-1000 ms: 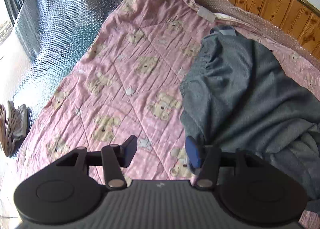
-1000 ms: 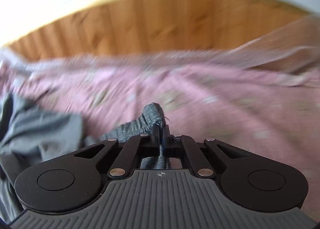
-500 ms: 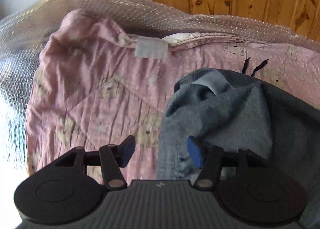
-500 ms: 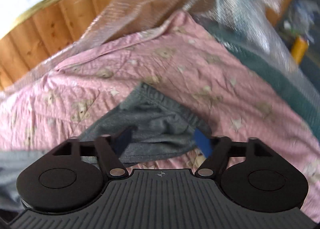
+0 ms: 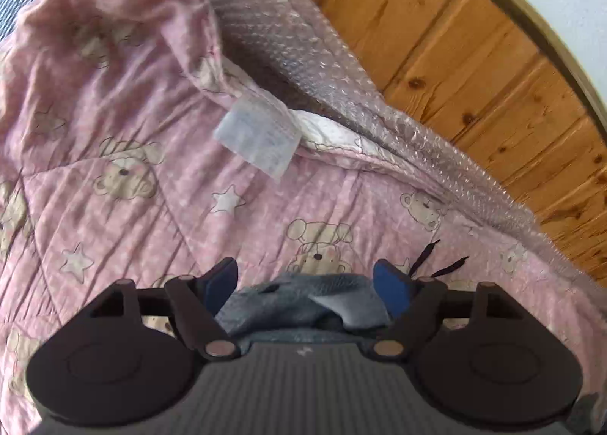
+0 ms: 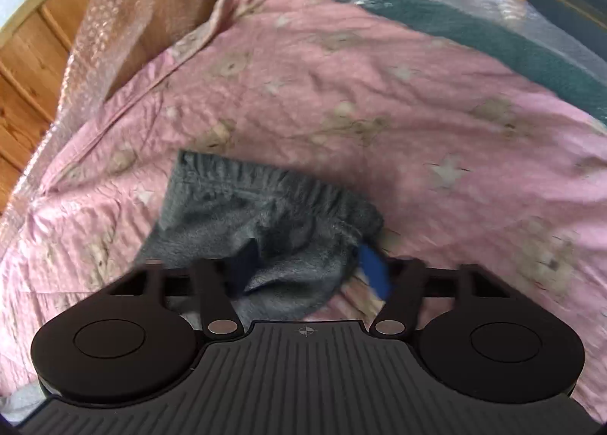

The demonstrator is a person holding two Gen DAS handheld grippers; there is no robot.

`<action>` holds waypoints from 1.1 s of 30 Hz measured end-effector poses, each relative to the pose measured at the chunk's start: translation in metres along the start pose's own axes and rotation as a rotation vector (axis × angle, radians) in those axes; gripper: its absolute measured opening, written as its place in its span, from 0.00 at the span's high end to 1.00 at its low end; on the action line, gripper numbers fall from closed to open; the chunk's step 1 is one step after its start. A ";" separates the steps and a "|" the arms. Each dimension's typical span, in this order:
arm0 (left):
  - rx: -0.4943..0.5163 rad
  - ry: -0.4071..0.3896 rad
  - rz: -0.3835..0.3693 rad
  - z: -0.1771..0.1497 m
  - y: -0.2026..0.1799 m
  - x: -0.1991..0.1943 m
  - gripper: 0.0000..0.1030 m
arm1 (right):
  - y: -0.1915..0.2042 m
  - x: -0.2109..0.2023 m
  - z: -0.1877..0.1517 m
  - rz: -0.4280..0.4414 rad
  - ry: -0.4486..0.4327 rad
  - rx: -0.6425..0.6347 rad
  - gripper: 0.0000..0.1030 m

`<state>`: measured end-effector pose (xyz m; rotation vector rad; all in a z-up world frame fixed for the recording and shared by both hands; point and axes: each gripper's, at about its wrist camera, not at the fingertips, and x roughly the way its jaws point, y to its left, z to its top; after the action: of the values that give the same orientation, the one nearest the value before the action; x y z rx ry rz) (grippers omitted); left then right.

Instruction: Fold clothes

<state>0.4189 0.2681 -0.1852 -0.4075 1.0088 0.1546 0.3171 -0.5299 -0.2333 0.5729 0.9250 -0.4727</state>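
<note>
I can't read any text from here. The only thing that carries print is the white care label (image 5: 259, 141) sewn to the edge of the pink quilt (image 5: 125, 123), upper middle of the left wrist view, and its faint lines are too blurred to make out.

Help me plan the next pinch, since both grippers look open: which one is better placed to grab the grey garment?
Probably the left gripper: the grey garment bunches squarely between its open fingers. At the right gripper, the cloth sits off toward one finger.
</note>
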 end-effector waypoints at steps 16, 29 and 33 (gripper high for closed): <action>0.014 -0.264 0.091 0.038 -0.006 -0.089 0.92 | 0.076 -0.071 0.081 0.161 -0.262 -0.012 1.00; -0.064 -0.146 0.183 -0.049 0.064 -0.099 0.42 | 0.092 0.013 0.023 0.039 -0.182 -0.269 0.18; -0.121 -0.021 0.232 -0.108 0.087 -0.107 0.43 | 0.076 0.058 0.016 0.081 -0.058 -0.278 0.61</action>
<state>0.2505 0.3106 -0.1677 -0.3976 1.0278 0.4297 0.4027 -0.4905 -0.2551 0.3399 0.8904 -0.2803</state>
